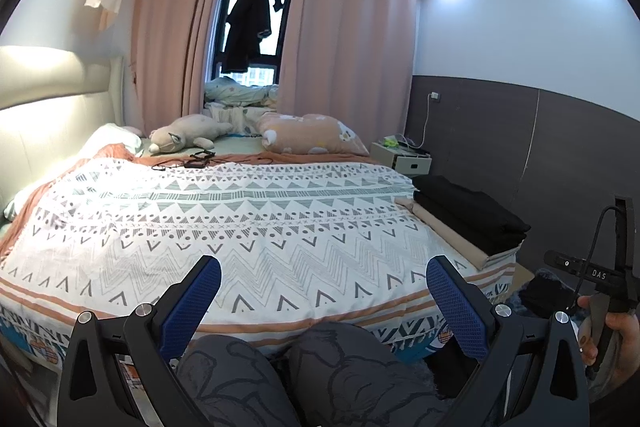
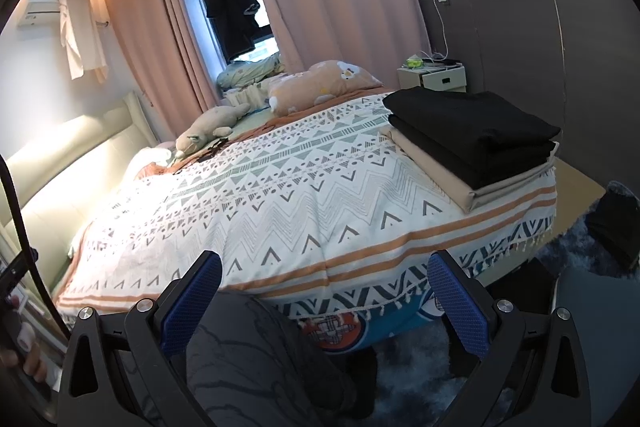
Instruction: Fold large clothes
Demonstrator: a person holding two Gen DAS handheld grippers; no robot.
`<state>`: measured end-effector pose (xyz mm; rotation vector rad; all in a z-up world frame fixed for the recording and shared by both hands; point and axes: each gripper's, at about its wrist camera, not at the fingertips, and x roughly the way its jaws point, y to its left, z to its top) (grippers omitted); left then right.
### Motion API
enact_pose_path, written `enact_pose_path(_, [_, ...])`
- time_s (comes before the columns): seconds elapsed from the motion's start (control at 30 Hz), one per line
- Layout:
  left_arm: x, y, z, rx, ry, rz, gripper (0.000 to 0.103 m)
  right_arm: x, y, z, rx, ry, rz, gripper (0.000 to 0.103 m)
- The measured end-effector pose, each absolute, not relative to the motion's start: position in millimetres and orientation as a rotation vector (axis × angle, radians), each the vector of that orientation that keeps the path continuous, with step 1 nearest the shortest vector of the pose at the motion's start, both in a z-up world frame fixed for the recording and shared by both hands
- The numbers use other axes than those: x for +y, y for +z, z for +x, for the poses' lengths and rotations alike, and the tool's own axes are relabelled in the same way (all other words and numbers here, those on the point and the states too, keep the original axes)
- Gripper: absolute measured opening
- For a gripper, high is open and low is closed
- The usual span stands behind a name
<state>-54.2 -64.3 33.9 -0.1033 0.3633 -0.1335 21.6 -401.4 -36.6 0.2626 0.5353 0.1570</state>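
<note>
The left gripper [image 1: 323, 281] hangs over the near edge of the bed [image 1: 224, 227] with its jaws spread wide and nothing between them, the person's knees [image 1: 280, 367] showing below at six o'clock. Over at about three o'clock from it, on the bed's right-hand corner, folded black clothes [image 2: 476, 131] lie stacked on a folded tan cloth [image 2: 436, 167]. The right gripper [image 2: 324, 279] is likewise wide open and empty, with that pile up at its one o'clock, well apart from its blue fingers [image 2: 456, 299].
</note>
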Motion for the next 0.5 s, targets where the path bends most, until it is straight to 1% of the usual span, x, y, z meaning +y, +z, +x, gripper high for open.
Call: enact_pose_path(0.5, [-61.5,32.2,-55.6,0.366,-0.134,-0.107,0.103,-399.0,-36.2,19.5,0.534,0.154,0.260,0.103])
